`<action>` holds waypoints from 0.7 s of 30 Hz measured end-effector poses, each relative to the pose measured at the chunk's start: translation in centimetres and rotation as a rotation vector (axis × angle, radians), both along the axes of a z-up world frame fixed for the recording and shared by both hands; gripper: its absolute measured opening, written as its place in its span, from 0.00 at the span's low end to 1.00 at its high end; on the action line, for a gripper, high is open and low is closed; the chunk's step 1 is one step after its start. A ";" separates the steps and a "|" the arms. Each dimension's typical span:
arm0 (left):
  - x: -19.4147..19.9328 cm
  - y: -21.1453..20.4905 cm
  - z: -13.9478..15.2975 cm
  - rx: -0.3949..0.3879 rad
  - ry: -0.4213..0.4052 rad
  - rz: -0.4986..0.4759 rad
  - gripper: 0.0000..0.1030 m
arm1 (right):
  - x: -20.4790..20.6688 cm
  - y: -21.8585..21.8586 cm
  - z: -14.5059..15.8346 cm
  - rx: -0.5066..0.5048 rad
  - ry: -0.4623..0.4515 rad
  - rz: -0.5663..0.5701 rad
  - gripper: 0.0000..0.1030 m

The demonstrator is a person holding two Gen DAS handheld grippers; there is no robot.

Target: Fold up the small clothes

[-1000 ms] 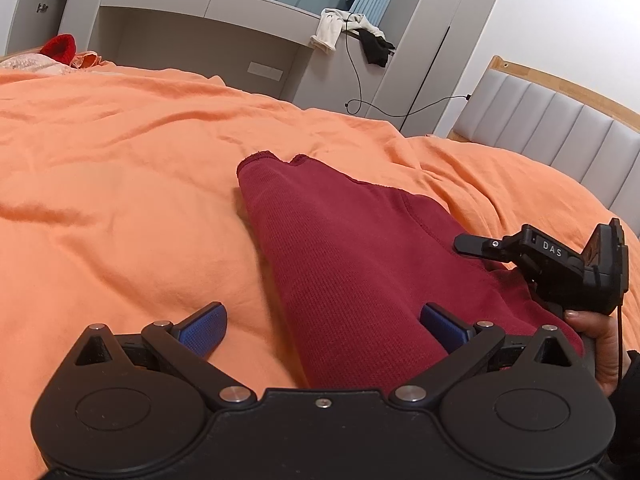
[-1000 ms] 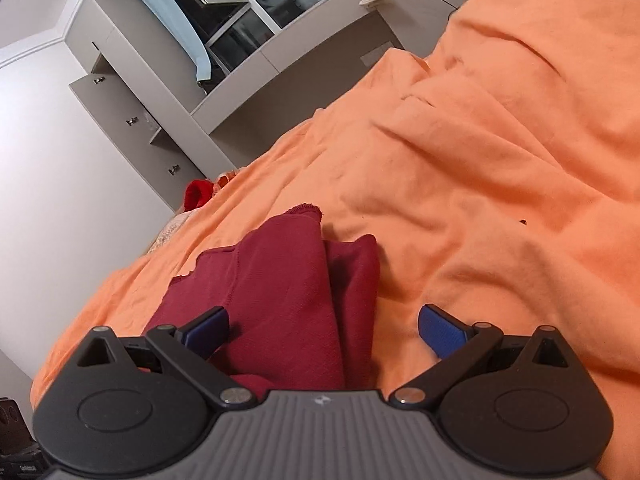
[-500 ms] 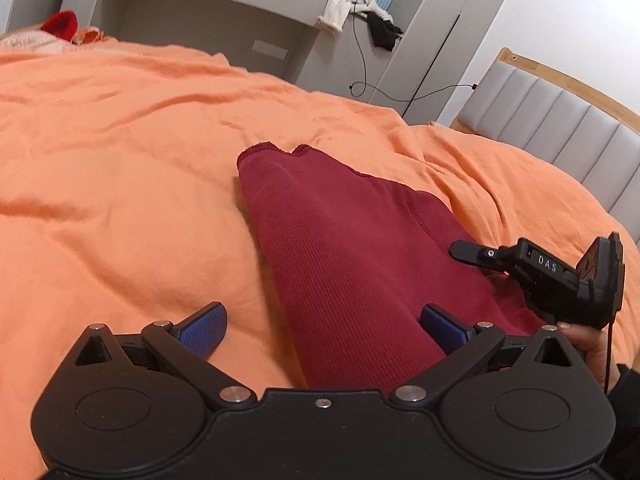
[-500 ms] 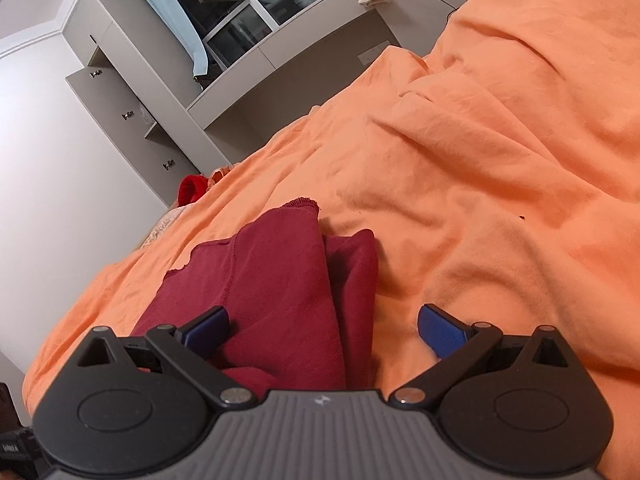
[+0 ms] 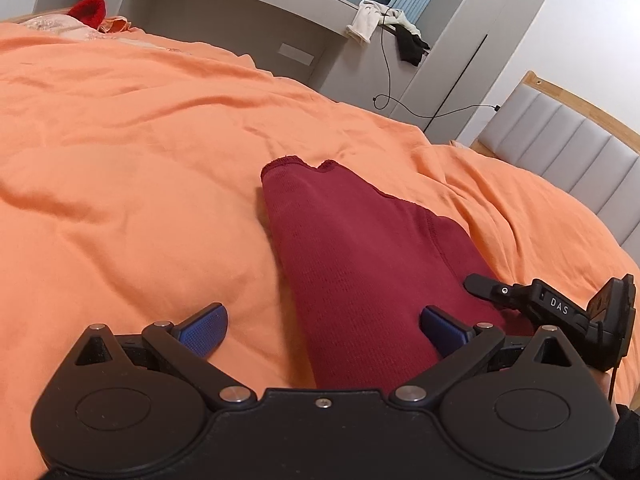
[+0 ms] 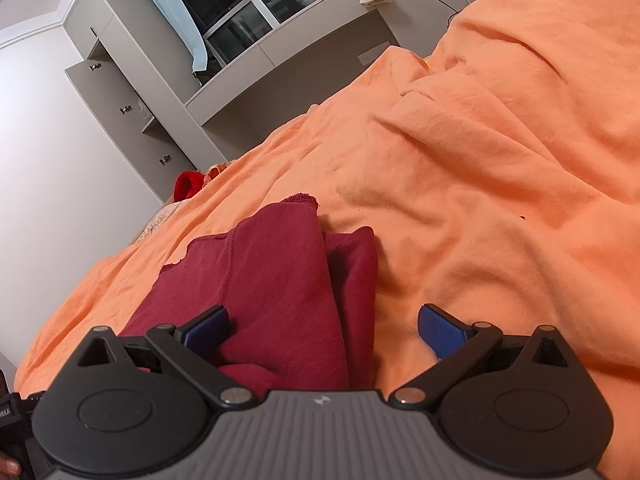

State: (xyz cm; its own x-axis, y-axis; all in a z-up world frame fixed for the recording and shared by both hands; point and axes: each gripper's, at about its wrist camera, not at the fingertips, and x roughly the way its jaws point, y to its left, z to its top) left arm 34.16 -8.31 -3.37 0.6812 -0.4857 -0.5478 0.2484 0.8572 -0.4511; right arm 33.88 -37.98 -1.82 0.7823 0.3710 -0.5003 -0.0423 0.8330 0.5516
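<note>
The maroon garment (image 5: 360,280) lies folded lengthwise on the orange bed sheet (image 5: 120,160); left tool (image 5: 322,330) and right tool (image 6: 323,330) both hang released, pads spread over it.

Dark red garment on orange bedding

A dark red garment (image 5: 360,280) with a fine ribbed knit is seen on a plain orange bedsheet (image 5: 140,160). Blue pads are carried on the black left gripper (image 5: 322,322) and the black and grey right gripper (image 6: 323,326). A bright red item (image 5: 90,9), perhaps cloth, is seen far behind.
</note>
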 end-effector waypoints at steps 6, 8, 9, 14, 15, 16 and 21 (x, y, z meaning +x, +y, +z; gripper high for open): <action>-0.1 0.0 -0.4 0.009 -0.018 -0.007 1.00 | 0.1 0.2 -0.1 -0.005 -0.003 -0.001 1.00; -0.1 0.0 -0.4 0.007 -0.021 -0.008 1.00 | 0.1 0.1 -0.1 -0.003 -0.005 -0.001 0.99; -0.1 0.0 -0.4 0.007 -0.020 -0.009 1.00 | 0.1 0.2 -0.1 -0.003 -0.006 -0.001 0.99; -0.1 -0.1 -0.4 0.008 -0.022 -0.008 1.00 | 0.1 0.1 -0.1 -0.002 -0.006 -0.001 1.00; -0.1 -0.1 -0.4 0.008 -0.022 -0.008 1.00 | 0.1 0.1 -0.1 -0.002 -0.007 -0.001 1.00; -0.1 -0.1 -0.4 0.008 -0.022 -0.008 1.00 | 0.1 0.1 -0.1 -0.002 -0.007 -0.001 1.00; -0.1 -0.1 -0.3 0.012 -0.009 -0.012 1.00 | -0.5 0.8 0.3 -0.053 -0.047 -0.010 0.99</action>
State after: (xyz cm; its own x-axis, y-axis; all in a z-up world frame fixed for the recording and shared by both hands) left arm 34.07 -8.41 -3.64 0.6802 -0.4875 -0.5475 0.2626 0.8593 -0.4389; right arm 33.41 -37.16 -1.51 0.8087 0.3373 -0.4819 -0.0590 0.8616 0.5041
